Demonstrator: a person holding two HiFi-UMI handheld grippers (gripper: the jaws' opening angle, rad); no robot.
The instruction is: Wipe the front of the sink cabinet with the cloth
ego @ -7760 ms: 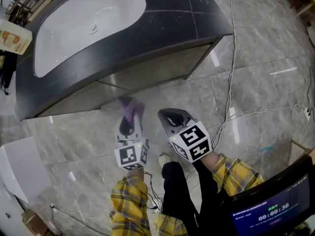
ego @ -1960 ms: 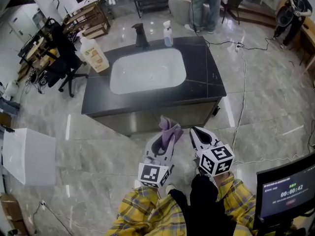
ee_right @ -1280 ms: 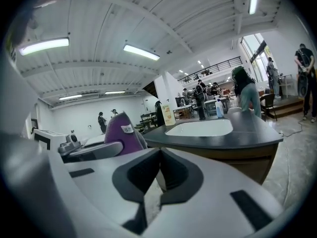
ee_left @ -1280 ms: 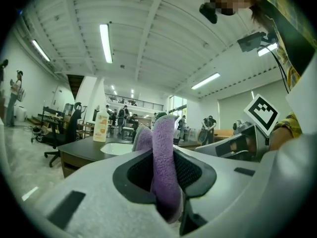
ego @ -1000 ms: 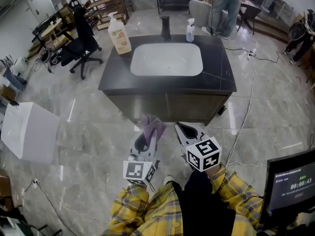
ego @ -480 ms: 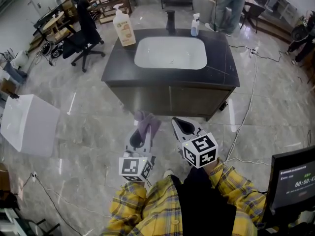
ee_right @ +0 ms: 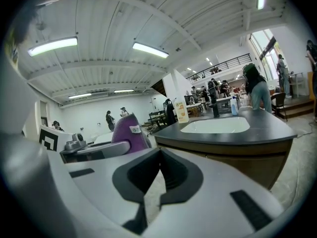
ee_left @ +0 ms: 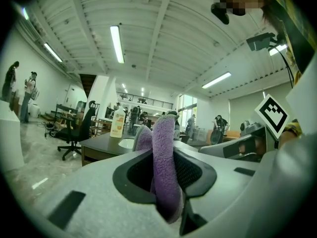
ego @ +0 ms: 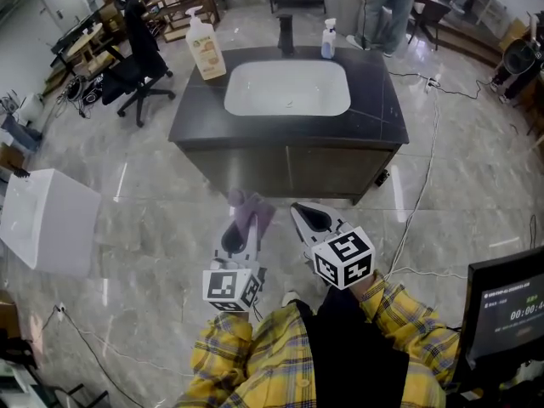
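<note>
Grey marble floor [ego: 476,185] lies between me and the sink cabinet [ego: 289,172]; my left gripper [ego: 239,231] clamps the purple cloth [ego: 251,207], my right gripper [ego: 303,214] is closed on nothing.

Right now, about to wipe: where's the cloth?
In the head view, the purple cloth sits clamped in the left gripper, just short of the sink cabinet front.

A fuzzy purple cloth [ego: 252,209] pinched in the matt grey plastic left gripper [ego: 243,223], before a sink cabinet [ego: 289,170] at twelve o'clock with a dull metallic front, dark polished stone-like top [ego: 378,100] and glossy white basin [ego: 287,88], all on gleaming marble-look floor tiles [ego: 153,228] that mirror the ceiling lights.
</note>
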